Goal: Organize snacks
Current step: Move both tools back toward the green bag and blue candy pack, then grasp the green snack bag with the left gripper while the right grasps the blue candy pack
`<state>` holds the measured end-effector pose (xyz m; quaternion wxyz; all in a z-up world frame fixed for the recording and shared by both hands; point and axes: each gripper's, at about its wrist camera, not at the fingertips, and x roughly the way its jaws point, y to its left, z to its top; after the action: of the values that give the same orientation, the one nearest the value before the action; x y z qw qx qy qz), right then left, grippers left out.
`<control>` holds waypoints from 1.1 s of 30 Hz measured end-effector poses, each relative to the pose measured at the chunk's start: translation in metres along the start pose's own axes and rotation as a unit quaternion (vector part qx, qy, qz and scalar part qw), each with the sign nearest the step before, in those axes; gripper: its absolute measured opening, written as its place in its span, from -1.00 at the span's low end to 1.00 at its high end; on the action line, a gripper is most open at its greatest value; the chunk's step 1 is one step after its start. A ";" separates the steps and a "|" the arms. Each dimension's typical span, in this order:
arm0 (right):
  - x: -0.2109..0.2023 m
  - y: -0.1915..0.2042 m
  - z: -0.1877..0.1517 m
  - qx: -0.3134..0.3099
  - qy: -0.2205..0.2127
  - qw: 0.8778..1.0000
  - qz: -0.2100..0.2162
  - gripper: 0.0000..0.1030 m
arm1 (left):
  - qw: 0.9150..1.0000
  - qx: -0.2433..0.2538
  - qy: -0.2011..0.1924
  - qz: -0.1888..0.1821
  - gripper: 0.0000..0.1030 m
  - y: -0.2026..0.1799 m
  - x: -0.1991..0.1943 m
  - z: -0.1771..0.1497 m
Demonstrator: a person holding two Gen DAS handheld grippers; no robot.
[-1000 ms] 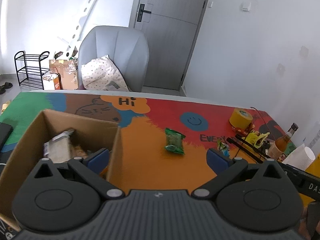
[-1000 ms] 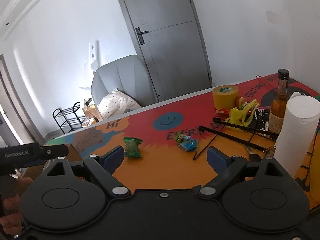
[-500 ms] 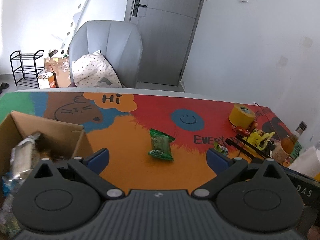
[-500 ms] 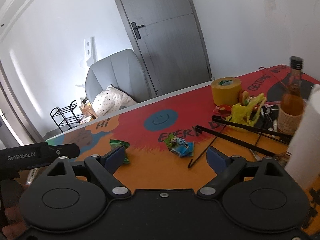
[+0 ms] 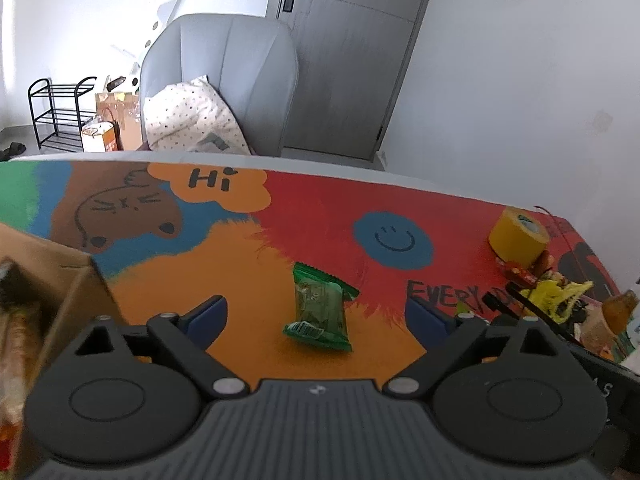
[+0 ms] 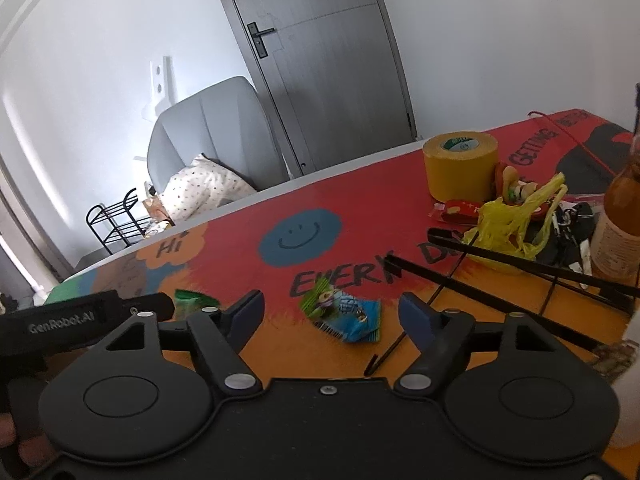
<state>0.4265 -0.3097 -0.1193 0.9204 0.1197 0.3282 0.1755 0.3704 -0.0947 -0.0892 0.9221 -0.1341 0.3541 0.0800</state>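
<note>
In the left wrist view, the left gripper [image 5: 316,314] hangs above the colourful table mat [image 5: 240,264] with its blue-padded fingers [image 5: 206,316] spread wide and nothing between them. The green snack packet [image 5: 320,312] lies flat on the orange patch of the mat, in line with the gap between the fingers and apart from both pads. To the left of that packet stands the cardboard box [image 5: 76,280], its near corner just beside the left finger, with blurred wrapped snacks visible inside it. Well to the right of the packet, near the mat's far edge, sits the yellow tape roll [image 5: 518,240], and below it a crumpled yellow plastic bag [image 5: 560,294] lies among small clutter. Beyond the table stands a grey armchair [image 5: 224,76] holding a dotted pillow [image 5: 192,120]. In the right wrist view, the right gripper [image 6: 332,312] is likewise opened wide and holds nothing. A blue and green snack packet [image 6: 344,312] lies on the mat between the lines of its fingers, touching neither. The green snack packet [image 6: 196,300] shows partly to the left of that one, behind the left finger. To the right of the blue and green packet lie black tongs [image 6: 520,264], with the yellow tape roll [image 6: 460,166] and yellow plastic bag [image 6: 512,220] beyond them, and a brown glass bottle [image 6: 620,216] at the right edge.
</note>
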 end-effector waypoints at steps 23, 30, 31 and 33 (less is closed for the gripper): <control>0.052 0.015 -0.006 -0.058 0.039 0.997 -0.042 -0.03 | 0.999 0.007 0.024 0.041 0.27 -0.004 0.054 -0.010; 0.036 0.018 -0.009 -0.056 0.036 0.998 -0.024 -0.40 | 0.999 0.004 0.029 0.029 -0.35 0.000 0.039 -0.011; 0.033 0.018 -0.010 -0.054 0.035 0.998 -0.023 -0.42 | 0.999 0.005 0.028 0.027 -0.36 0.000 0.035 -0.012; 0.025 0.020 -0.011 -0.055 0.032 0.998 -0.022 -0.45 | 0.999 0.005 0.026 0.024 -0.36 0.000 0.029 -0.014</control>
<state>0.4323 -0.2806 -0.1352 0.9182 0.0561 0.3503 0.1765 0.3830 -0.0977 -0.1180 0.9111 -0.1225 0.3815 0.0966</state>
